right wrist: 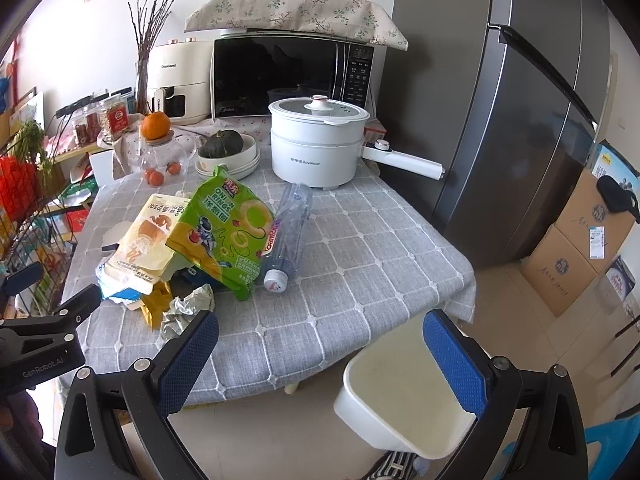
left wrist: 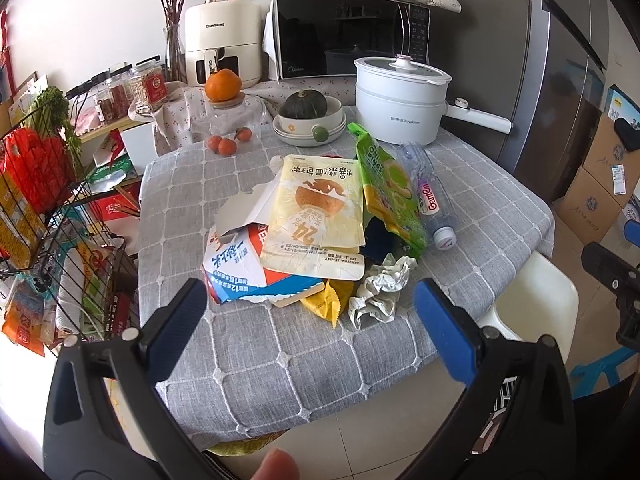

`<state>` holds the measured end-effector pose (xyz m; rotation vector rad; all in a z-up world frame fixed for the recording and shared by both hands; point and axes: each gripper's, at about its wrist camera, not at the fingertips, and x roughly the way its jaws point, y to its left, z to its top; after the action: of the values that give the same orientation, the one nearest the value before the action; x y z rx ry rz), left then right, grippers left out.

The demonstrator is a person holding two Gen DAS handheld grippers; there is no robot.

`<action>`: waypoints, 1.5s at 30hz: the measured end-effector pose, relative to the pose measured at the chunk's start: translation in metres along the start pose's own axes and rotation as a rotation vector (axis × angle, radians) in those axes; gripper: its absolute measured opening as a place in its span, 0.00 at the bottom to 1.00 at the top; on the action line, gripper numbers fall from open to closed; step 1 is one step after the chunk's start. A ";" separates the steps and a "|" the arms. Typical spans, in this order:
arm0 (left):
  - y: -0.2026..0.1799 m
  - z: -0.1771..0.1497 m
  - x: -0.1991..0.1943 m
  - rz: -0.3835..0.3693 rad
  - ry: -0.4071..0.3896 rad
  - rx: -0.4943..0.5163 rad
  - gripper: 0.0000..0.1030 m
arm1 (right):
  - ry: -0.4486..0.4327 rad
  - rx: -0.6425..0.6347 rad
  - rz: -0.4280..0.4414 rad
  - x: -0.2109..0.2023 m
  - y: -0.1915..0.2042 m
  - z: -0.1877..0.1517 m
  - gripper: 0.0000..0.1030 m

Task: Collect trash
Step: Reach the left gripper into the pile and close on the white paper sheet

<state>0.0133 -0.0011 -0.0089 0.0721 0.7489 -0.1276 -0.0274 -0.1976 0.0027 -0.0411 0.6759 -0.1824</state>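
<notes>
Trash [left wrist: 316, 236] lies heaped near the middle of the grey checked tablecloth [left wrist: 280, 360], all pieces touching or overlapping. At the heap's centre is a pale yellow bread wrapper [left wrist: 316, 212]; beneath it, toward 8 o'clock, a torn blue-and-white carton [left wrist: 236, 268]. At 3 o'clock a green onion-ring bag [right wrist: 224, 236] leans over the pile, and just beside that, farther toward 3 o'clock, a crushed clear bottle [right wrist: 286, 236] lies on its side with its cap toward the viewer. At 6 o'clock sit a small yellow wrapper [left wrist: 326, 304] and a crumpled paper ball [left wrist: 380, 288], the pieces nearest the table edge.

Outward from the heap: a white electric pot [left wrist: 400, 100] at 1 o'clock, stacked bowls holding a dark squash [left wrist: 308, 120] at 12 o'clock, and a white bin [right wrist: 404, 392] on the floor below the table's near corner, at 5 o'clock.

Left gripper [left wrist: 308, 328] hovers short of the heap, fingers spread wide, holding nothing. Right gripper [right wrist: 320, 356] is likewise fully spread and empty, poised between the table edge and the bin.

Step in hand, as judged: approach for a first pick; no piece is lifted yet. The next move likely calls for advancing the left gripper onto the paper ball, closing on it, then carrying it clear of the table edge to the bin.
</notes>
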 end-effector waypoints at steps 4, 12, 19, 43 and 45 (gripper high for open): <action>0.003 0.001 0.004 -0.011 0.015 -0.026 1.00 | 0.003 -0.011 0.010 0.002 0.003 0.000 1.00; 0.003 0.003 0.014 -0.011 0.041 -0.056 1.00 | 0.027 -0.014 0.027 0.014 -0.001 0.006 1.00; 0.005 0.009 0.020 -0.032 0.037 -0.064 1.00 | 0.038 -0.023 0.080 0.029 0.000 0.021 1.00; 0.064 0.057 0.153 -0.323 0.345 -0.235 0.84 | 0.293 0.066 0.314 0.165 0.004 0.070 0.99; 0.064 0.057 0.156 -0.340 0.349 -0.249 0.84 | 0.310 0.099 0.326 0.174 0.001 0.071 0.99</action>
<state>0.1740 0.0423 -0.0719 -0.2782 1.1167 -0.3504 0.1504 -0.2292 -0.0497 0.1950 0.9701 0.0945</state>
